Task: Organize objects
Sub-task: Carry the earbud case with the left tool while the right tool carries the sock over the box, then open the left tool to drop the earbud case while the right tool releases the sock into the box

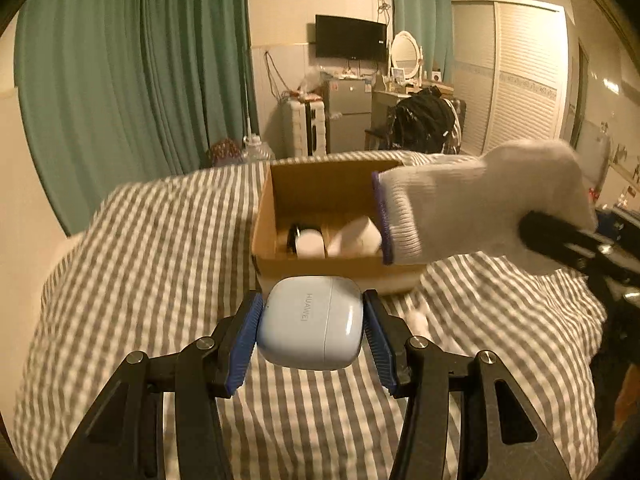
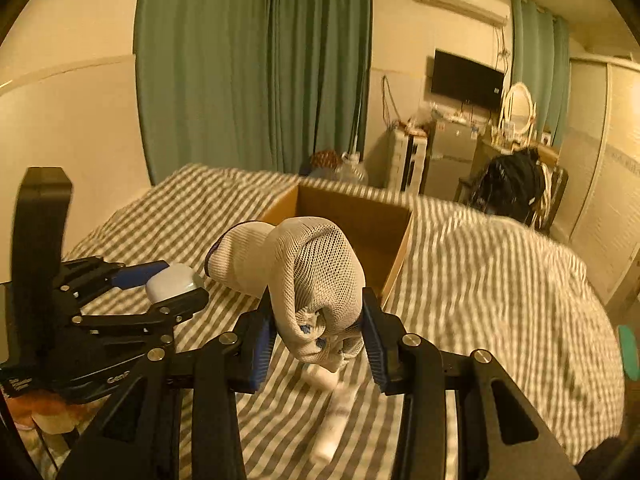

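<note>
The pale blue earbud case (image 1: 310, 322) reads "HUAWEI"; other lettering is too blurred to read.

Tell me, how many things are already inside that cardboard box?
2 show in the cardboard box: a white-capped dark container lying at its left, and a white cylinder beside it at the right. The glove covers the box's right end, so more may be hidden.

The white glove (image 1: 472, 204) hides the cardboard box's (image 1: 280, 216) right side; the white items inside (image 1: 310, 242) are unidentifiable — a white tube (image 2: 334, 412) on the bed is blurred.
</note>
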A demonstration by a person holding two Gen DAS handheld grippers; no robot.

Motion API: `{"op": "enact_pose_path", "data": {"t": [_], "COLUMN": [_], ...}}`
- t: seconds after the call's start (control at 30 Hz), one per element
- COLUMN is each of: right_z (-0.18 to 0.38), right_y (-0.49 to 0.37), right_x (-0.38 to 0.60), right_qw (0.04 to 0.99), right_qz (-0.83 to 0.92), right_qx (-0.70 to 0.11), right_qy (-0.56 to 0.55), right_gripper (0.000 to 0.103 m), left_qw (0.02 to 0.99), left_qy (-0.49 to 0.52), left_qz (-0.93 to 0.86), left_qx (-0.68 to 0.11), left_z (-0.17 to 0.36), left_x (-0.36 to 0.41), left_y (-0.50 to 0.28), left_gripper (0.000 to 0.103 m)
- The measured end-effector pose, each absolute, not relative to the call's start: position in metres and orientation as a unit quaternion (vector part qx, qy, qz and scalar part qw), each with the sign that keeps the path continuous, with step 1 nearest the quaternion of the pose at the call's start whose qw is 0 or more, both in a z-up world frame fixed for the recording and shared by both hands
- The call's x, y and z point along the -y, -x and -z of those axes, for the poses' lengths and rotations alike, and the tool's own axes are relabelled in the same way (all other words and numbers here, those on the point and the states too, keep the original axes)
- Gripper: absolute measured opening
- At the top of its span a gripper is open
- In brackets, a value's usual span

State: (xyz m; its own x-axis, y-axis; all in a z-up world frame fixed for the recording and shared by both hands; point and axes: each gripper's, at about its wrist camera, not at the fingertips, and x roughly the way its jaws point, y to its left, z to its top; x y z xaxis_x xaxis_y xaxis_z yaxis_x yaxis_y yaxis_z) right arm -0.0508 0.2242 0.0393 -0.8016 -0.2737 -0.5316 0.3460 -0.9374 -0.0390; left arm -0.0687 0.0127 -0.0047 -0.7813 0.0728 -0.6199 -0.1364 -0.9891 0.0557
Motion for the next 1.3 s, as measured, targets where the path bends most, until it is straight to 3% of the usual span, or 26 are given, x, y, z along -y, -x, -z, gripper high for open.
{"op": "enact_pose_path", "data": {"t": [0.3, 0.57, 1.3], "right_z": [-0.08, -0.086, 0.021], "right_y": [0.1, 0.163, 0.308], "right_x": [-0.23, -0.228, -0.226], "right_qw": [0.15, 0.14, 0.138], "right_qz": [0.959, 0.963, 0.933], "right_qx": [-0.071, -0.065, -0.035], "right_qy": [-0.23, -0.223, -0.33], "right_gripper": [0.039, 0.039, 0.039], "left_qw": [0.058, 0.057, 0.079], "left_qy": [0.294, 0.302, 0.378], "left_qz": [-0.952, -0.948, -0.919], "left_qx": [-0.068, -0.079, -0.078], "left_z": [-0.019, -0.006, 0.073], "left_x": [-0.027, -0.035, -0.045], "left_y": [0.127, 0.185, 0.303], "left_gripper": [0.052, 0.052, 0.052]}}
